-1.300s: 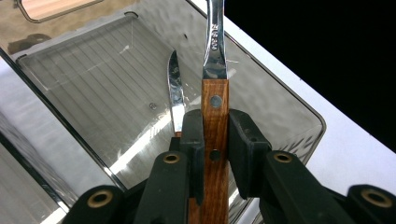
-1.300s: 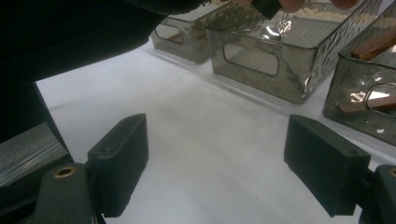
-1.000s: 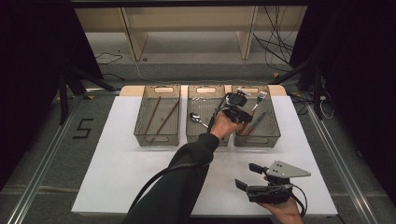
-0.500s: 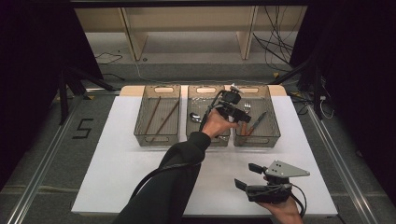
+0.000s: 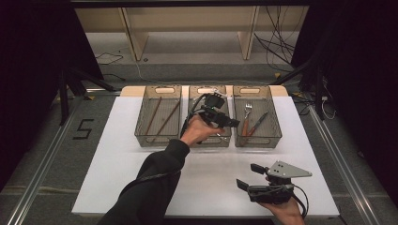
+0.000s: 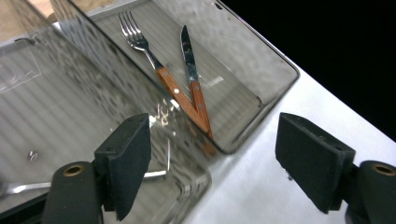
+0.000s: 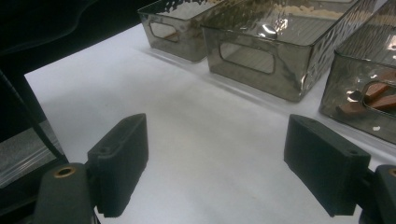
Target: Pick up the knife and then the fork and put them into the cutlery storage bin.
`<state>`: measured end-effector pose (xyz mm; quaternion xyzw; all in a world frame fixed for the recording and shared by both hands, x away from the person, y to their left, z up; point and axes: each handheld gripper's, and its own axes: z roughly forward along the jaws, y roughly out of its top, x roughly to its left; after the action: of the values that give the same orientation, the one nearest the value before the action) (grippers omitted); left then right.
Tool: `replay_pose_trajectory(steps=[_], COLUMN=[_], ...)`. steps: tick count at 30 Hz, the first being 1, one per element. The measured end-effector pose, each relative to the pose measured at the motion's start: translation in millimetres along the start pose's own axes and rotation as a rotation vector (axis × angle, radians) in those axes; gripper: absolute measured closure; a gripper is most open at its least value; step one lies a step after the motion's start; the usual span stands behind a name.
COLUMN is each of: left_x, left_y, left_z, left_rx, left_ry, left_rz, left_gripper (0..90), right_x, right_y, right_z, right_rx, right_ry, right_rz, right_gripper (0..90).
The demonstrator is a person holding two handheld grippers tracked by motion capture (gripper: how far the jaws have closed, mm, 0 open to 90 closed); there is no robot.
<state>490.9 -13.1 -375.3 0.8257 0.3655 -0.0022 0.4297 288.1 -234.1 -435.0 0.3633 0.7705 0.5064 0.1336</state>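
Three smoky clear bins stand in a row at the table's far side. In the right bin (image 5: pixel 277 129) lie a fork (image 5: pixel 246 112) (image 6: pixel 140 37) and a knife (image 5: pixel 256 124) (image 6: pixel 189 60), both wooden-handled, their handles crossing. My left gripper (image 5: pixel 232 123) (image 6: pixel 212 140) hovers over the middle bin (image 5: pixel 209 143), by its right wall. Its jaws have just been opening and stand wide with nothing between them. A silver utensil (image 6: pixel 156 174) lies in the middle bin below it. My right gripper (image 5: pixel 248 176) (image 7: pixel 215 154) rests open near the front right edge.
The left bin (image 5: pixel 141 136) holds two chopsticks (image 5: pixel 162 117). From the right gripper view, the bins' handle walls (image 7: pixel 261 51) face me across bare white tabletop (image 7: pixel 196 116). Shelving and cables lie beyond the table's far edge.
My left gripper has drawn back leftward from above the right bin to above the middle bin, its jaws now wide apart. The right gripper has stayed put.
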Motion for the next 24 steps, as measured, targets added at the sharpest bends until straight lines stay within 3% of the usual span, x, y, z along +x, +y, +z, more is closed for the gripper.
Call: replay_pose_trajectory(steps=[9,14,24], left_x=[3.5,2.0,1.4], left_y=[-32.2,-49.7,-79.3], left_z=[-36.1,-55.0,-84.3], left_rx=[-0.061,-0.076,-0.133], left_ry=[0.004,0.008,-0.003], left_rz=[0.024,0.059,0.061], left_gripper=[20.5,18.6,16.7], right_x=[0.2,0.4,0.8], right_y=[0.1,0.3,0.0], right_z=[0.0,-0.5,0.9], right_rx=[-0.005,-0.005,-0.002], right_ry=[-0.002,-0.005,-0.006], right_rz=[-0.001,0.001,0.001], right_gripper=[22.6,22.6,22.6])
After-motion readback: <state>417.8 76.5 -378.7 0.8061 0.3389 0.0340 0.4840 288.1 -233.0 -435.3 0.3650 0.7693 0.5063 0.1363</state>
